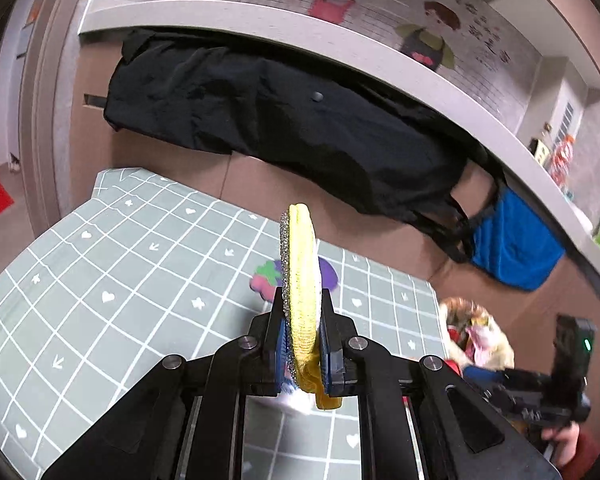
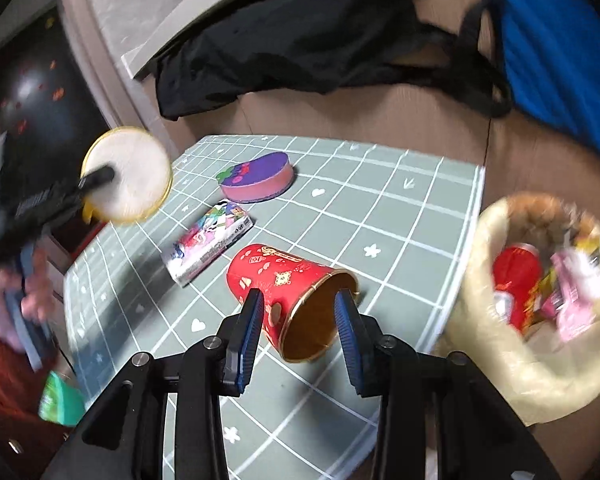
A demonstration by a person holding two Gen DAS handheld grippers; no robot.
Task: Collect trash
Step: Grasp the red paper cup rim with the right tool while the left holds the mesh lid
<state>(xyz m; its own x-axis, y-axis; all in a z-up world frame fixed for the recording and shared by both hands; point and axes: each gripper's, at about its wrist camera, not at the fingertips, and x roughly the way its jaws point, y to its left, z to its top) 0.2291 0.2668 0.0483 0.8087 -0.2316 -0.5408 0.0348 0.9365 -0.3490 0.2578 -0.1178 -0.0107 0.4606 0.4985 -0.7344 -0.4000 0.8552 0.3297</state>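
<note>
Left gripper (image 1: 303,336) clamped on the round yellow scrubbing pad (image 1: 300,276), held edge-on above the checked mat (image 1: 100,264); soft, light, pinched across its thin faces. Right gripper (image 2: 299,312) open around the red paper cup (image 2: 292,292), not pressing. Cup on its side, mouth toward the gripper, probably crushable: grip lightly. Bin bag (image 2: 540,364) just beside the mat

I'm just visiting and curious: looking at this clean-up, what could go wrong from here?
1. The left gripper pinches the round yellow-edged pad only near its lower rim, so it might swing or slip out on the way to the trash bag.
2. The red paper cup lies on its side between the right gripper's open jaws; a nudge could roll it toward the table edge.
3. The bag already looks full, so added items may spill.
</note>
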